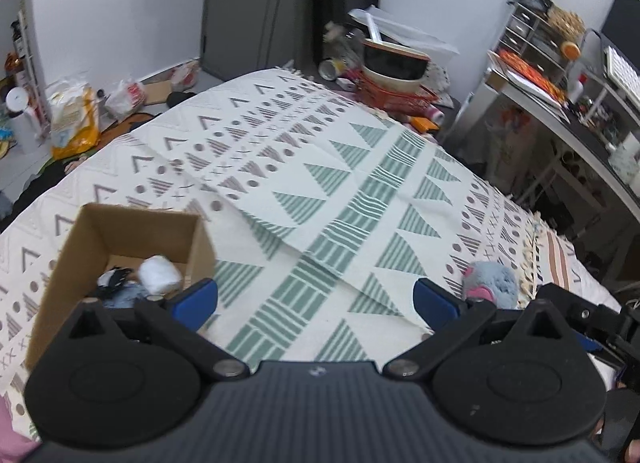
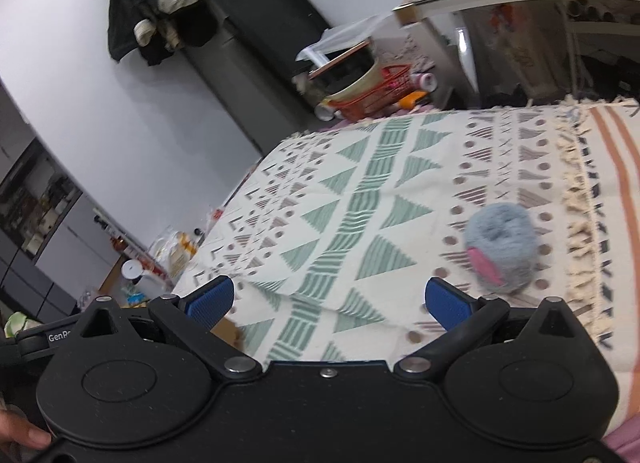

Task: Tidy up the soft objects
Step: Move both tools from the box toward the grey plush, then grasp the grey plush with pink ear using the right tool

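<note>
A brown cardboard box (image 1: pixel 92 235) stands open on the patterned blanket (image 1: pixel 320 191) at the left. Inside it lie a white fluffy ball (image 1: pixel 159 274), a black-and-white soft item (image 1: pixel 114 281) and something grey-blue, partly hidden. A grey-blue fluffy plush with a pink patch (image 1: pixel 490 279) lies on the blanket at the right; it also shows in the right wrist view (image 2: pixel 500 247). My left gripper (image 1: pixel 316 299) is open and empty, between box and plush. My right gripper (image 2: pixel 328 301) is open and empty, with the plush just ahead of its right finger.
The blanket (image 2: pixel 360 203) has a raised fold across its middle. Beyond its far edge stand a red wire basket with bowls (image 1: pixel 394 79) and clutter. A desk (image 1: pixel 580 111) is at the right. Bags (image 1: pixel 76 119) lie on the floor at the left.
</note>
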Demonstrator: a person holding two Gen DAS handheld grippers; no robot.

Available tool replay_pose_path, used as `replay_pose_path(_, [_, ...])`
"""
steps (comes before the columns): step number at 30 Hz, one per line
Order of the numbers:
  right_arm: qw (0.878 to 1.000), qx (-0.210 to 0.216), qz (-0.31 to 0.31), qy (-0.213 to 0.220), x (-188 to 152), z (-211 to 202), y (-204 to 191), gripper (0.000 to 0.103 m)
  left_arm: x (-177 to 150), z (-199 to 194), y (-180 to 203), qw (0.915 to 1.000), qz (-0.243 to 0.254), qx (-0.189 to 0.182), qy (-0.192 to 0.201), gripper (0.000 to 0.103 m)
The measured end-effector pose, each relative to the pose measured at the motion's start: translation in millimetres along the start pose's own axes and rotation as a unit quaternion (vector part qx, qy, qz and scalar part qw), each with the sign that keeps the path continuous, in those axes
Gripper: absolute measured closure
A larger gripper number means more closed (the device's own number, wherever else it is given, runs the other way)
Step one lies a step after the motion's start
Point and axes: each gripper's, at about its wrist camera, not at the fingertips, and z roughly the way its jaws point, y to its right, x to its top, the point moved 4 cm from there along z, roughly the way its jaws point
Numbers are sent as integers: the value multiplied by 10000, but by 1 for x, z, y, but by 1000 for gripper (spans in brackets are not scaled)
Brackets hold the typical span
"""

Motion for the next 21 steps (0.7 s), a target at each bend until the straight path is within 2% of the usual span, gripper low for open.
replay_pose_path(8, [9986, -303, 215, 379, 12, -6, 48, 0, -1, 23, 47, 9997, 251, -9, 49, 0])
replay_pose_path(17, [9963, -393, 666, 373, 7, 11, 100, 1, -9, 58, 77, 9993, 289, 141, -184, 1])
replay_pose_path(21, [9931, -347, 1098, 220, 7, 24, 120, 12, -16, 77, 93, 9984, 426, 203, -311, 2])
